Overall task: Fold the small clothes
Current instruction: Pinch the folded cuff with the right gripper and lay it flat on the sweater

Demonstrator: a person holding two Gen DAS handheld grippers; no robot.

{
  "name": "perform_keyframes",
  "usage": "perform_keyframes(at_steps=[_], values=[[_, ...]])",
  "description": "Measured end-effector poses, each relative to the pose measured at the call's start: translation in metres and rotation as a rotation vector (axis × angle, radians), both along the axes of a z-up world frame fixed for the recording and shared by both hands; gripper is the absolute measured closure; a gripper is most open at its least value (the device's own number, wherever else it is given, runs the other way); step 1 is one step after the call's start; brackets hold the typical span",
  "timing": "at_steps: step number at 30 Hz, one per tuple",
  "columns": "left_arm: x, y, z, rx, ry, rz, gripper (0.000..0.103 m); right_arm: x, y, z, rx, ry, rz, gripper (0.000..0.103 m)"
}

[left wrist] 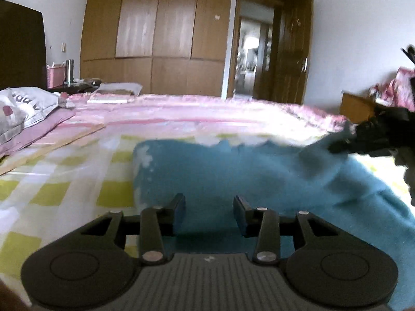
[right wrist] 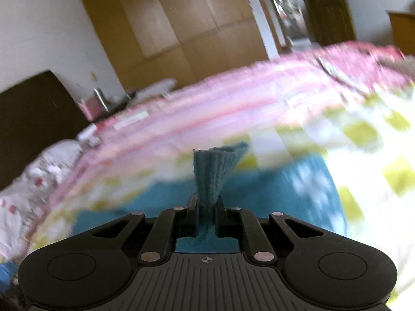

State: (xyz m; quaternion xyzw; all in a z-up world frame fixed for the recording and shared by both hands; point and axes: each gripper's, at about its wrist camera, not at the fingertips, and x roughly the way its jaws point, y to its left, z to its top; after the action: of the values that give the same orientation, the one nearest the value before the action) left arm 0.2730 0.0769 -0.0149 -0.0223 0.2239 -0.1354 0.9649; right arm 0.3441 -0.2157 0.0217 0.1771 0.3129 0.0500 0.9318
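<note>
Left wrist view first, read from its left edge: a printed pillow (left wrist: 23,108) lies at the middle left on a pink sheet, with a dark headboard (left wrist: 20,49) above it, and the bed (left wrist: 52,181) runs across the frame under a white and yellow-green checked cover. At lower centre the left gripper (left wrist: 209,213) has its jaws spread with nothing between the pads; it hovers low over the near part of a blue garment (left wrist: 233,176), which lies flat across the centre and right of the cover, probably because that side is already laid out and needs no grip. At the right edge the right gripper (left wrist: 363,140) shows as a dark blurred shape on a raised corner of the cloth. Behind the bed stand a wooden wardrobe (left wrist: 160,33) at upper centre and an open doorway (left wrist: 253,51) to its right, with white walls on both sides. Right wrist view, again from the left: pillow and headboard sit at the left, the pink sheet arcs across the middle, and the whole background is smeared. At lower centre the right gripper (right wrist: 206,204) has its jaws pressed together on a narrow ribbed strip of the blue garment (right wrist: 211,171), likely a cuff or hem, which stands up out of the pads while the rest spreads on the bed beneath. Holding that edge suggests a fold being carried over the body of the garment.
</note>
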Motion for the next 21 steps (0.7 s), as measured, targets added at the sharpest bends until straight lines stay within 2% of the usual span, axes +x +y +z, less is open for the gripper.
perform_keyframes(at_steps=[4,8,14,17,21], values=[[-0.005,-0.004,0.000,0.009,0.011,0.003,0.057,-0.009,-0.013,-0.023,0.108,0.035,-0.058,0.087],[-0.005,-0.002,0.000,0.006,0.011,0.003,0.057,-0.013,-0.023,-0.024,0.177,0.026,-0.089,0.083],[0.000,0.003,0.003,-0.024,0.013,0.014,0.057,-0.018,-0.026,-0.014,0.198,-0.019,-0.091,0.082],[-0.001,0.002,0.003,-0.018,0.015,0.014,0.057,-0.015,-0.026,-0.016,0.145,0.019,-0.134,0.085],[-0.002,0.003,0.004,-0.022,0.013,0.015,0.057,-0.019,-0.028,-0.026,0.150,0.038,-0.157,0.087]])
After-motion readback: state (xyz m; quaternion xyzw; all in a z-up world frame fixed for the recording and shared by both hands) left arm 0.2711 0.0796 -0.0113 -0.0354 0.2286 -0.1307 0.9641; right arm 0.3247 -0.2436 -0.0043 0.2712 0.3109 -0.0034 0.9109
